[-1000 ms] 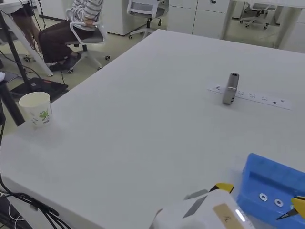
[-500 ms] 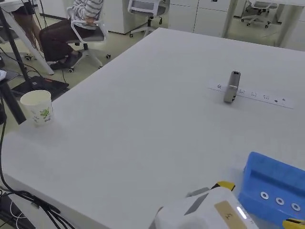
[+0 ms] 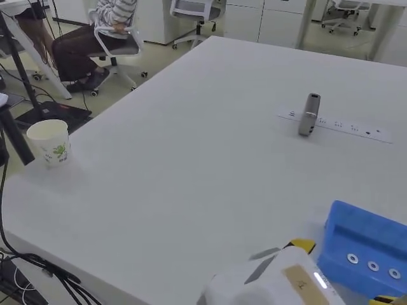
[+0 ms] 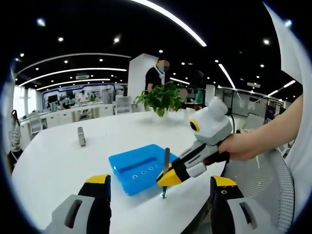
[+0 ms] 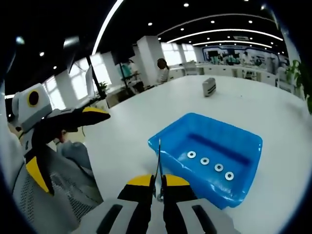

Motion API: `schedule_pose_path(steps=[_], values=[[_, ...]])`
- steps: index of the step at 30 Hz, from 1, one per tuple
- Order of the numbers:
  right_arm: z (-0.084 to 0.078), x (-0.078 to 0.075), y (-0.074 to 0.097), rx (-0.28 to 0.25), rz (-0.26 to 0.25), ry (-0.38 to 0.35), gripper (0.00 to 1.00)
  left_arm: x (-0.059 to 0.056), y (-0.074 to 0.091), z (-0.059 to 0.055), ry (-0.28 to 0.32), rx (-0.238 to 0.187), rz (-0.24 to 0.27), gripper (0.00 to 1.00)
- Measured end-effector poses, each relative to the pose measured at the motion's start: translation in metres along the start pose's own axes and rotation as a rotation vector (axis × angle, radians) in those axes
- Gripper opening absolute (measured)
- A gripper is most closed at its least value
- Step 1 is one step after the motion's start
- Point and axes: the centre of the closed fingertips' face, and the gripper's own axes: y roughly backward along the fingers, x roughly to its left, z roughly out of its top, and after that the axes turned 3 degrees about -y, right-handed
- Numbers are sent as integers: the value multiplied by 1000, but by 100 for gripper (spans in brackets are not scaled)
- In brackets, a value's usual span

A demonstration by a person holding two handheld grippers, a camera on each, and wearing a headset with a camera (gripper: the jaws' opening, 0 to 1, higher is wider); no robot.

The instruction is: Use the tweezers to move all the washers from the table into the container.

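Observation:
The blue container [image 5: 212, 156] lies on the white table and holds several steel washers [image 5: 204, 161] in a row. My right gripper [image 5: 157, 181] is shut on the thin tweezers [image 5: 159, 158], whose tips point at the container's near rim. In the left gripper view the tweezers [image 4: 165, 163] stand nearly upright, tip down on the table just beside the container [image 4: 139, 168]. My left gripper [image 4: 160, 181] stands open with nothing between its jaws, just short of the container. In the head view the container [image 3: 365, 238] sits at the lower right with three washers [image 3: 373, 266] visible.
A grey cylindrical device [image 3: 308, 115] stands on a white power strip [image 3: 343, 126] at the table's far side. A paper cup [image 3: 49, 143] sits near the left edge. Beyond the table a person sits on an office chair [image 3: 111, 38].
The right gripper's yellow tip has drawn back from over the container toward the bottom of the head view. A third washer now shows where it was.

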Motion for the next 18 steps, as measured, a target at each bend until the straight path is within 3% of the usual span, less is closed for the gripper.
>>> schedule_pose_path(steps=[4, 7, 13, 18], values=[[-3, 6, 0, 23, 13, 100, 4, 0, 0, 0, -1, 1, 2, 85], [-5, 6, 0, 28, -17, 153, 3, 0, 0, -3, -8, 14, 3, 85], [-4, -1, 1, 12, -38, 102, 2, 0, 0, 1, -3, -5, 2, 85], [3, 1, 4, -26, -12, 19, 3, 1, 0, 0, -1, 0, 3, 85]])
